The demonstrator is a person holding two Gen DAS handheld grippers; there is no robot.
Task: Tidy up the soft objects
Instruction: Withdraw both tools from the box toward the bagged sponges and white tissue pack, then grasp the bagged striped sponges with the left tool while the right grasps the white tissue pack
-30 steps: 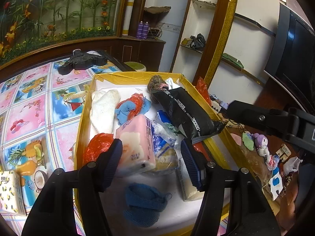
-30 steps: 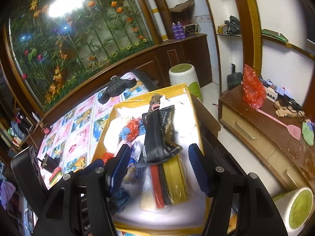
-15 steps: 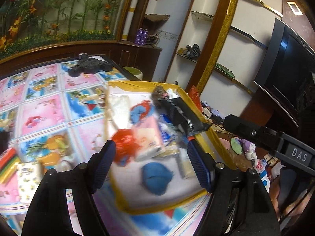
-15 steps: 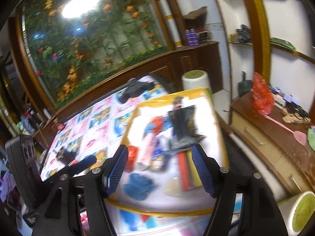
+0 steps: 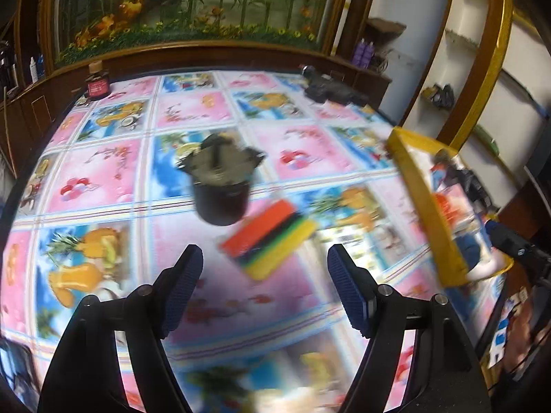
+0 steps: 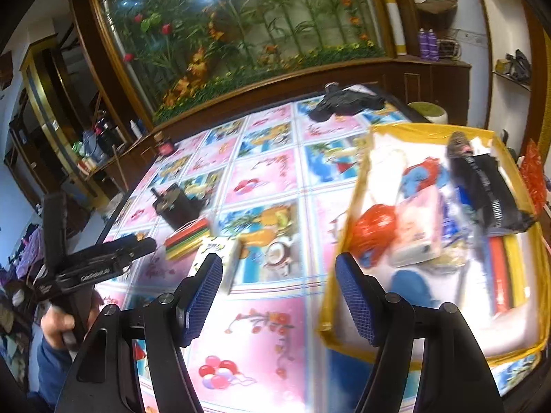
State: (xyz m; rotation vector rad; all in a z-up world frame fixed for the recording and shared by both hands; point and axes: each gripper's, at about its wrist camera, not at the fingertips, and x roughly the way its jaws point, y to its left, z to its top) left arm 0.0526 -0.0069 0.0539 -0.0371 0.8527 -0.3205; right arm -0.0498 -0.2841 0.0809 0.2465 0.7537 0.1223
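Note:
My left gripper [image 5: 265, 275] is open and empty above the patterned tablecloth. A striped sponge stack [image 5: 268, 241] lies just beyond its fingertips, also visible in the right wrist view [image 6: 187, 237]. My right gripper [image 6: 279, 275] is open and empty, hovering beside the left wall of the yellow-rimmed box [image 6: 344, 241]. The box holds several soft things: a red bag [image 6: 375, 227], a pink tissue pack [image 6: 420, 227], a black package [image 6: 489, 192] and a blue knitted piece [image 6: 413, 289]. A white tissue pack [image 6: 220, 261] lies on the table by the right gripper's left finger.
A dark pot stuffed with grey cloth [image 5: 220, 186] stands behind the sponges. A black object [image 5: 330, 91] lies at the table's far edge and a small dark jar [image 5: 98, 84] at the far left. A hand [image 6: 58, 323] holds the left gripper [image 6: 103, 261].
Both grippers have swung left, away from over the box. The left one now faces the sponge stack and pot on the table. Both jaws stand a little wider.

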